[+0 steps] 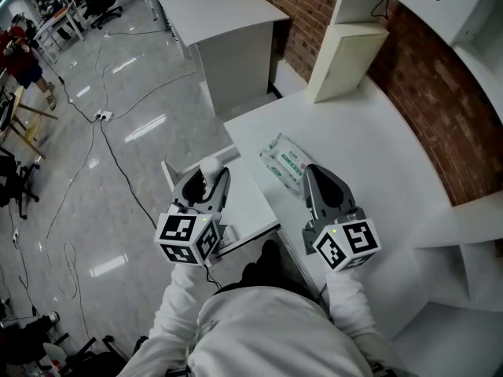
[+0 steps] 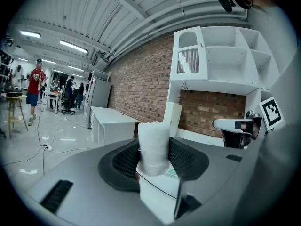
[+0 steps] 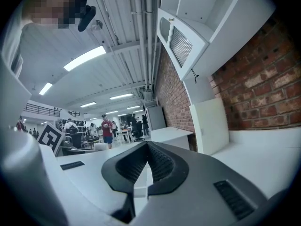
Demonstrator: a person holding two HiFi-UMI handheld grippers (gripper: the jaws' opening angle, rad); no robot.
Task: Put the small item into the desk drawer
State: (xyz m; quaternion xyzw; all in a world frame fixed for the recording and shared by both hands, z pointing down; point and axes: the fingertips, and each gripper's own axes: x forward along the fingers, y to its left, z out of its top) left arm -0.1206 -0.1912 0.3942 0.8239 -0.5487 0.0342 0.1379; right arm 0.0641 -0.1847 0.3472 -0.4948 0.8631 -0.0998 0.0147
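The person in white sleeves stands at the near edge of the white surface [image 1: 369,155], a set of tongs in each hand. The left tongs [image 1: 207,176] are clamped on the small item [image 1: 210,166], a short white roll standing upright between the black pads. From the left gripper view the roll [image 2: 154,147] fills the gap, with both pads pressing its sides. It hangs over the far part of the open drawer [image 1: 250,203], which juts out on the left side of the surface, and it is not resting on anything.

The right tongs [image 1: 310,170] are to the right, over the surface, pointing at the far end. Their jaws are drawn together at the tips with nothing between them. Just beyond them lies a green-and-white packet [image 1: 284,162], flat on the surface. A pale board [image 1: 346,57] leans near the brick wall [image 1: 440,124] at the far end.
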